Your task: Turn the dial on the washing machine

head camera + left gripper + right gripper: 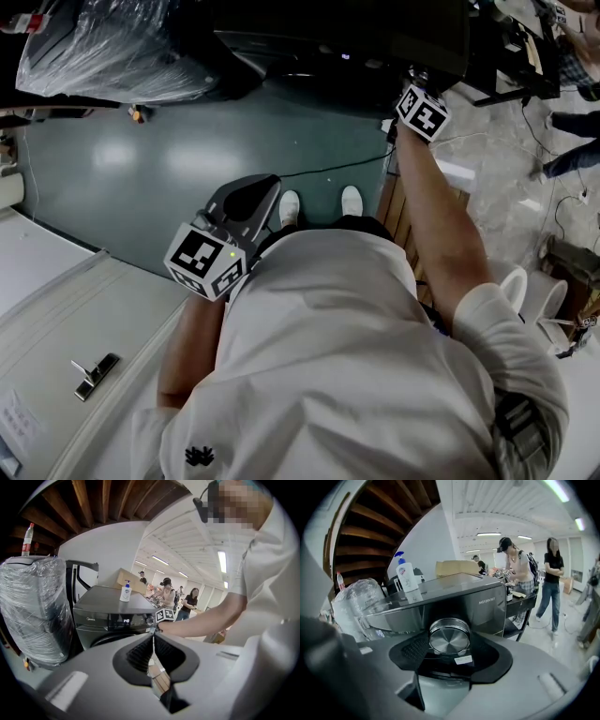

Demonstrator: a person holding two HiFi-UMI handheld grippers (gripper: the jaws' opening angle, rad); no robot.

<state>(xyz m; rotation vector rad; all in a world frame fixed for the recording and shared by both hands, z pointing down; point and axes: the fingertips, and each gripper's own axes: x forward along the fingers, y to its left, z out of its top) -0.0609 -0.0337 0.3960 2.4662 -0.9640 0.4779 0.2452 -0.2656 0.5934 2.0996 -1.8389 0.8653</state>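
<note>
The dark grey washing machine (483,603) stands in front of me; in the head view its top (347,37) is at the upper edge. Its round steel dial (450,638) sits between the pads of my right gripper (450,644), which touch it on both sides. In the head view the right gripper (413,82) reaches to the machine's front, its jaws mostly hidden. My left gripper (255,190) hangs low by my waist with its jaws pressed together on nothing (153,638). From the left gripper view I see the washing machine (108,616) and my right arm stretched to it.
A pump bottle (407,576) stands on the machine's top. A plastic-wrapped appliance (103,47) stands left of the machine. A wooden pallet (398,220) lies by my right foot. Several people (553,573) work at tables behind. A white door with a handle (94,373) is at my left.
</note>
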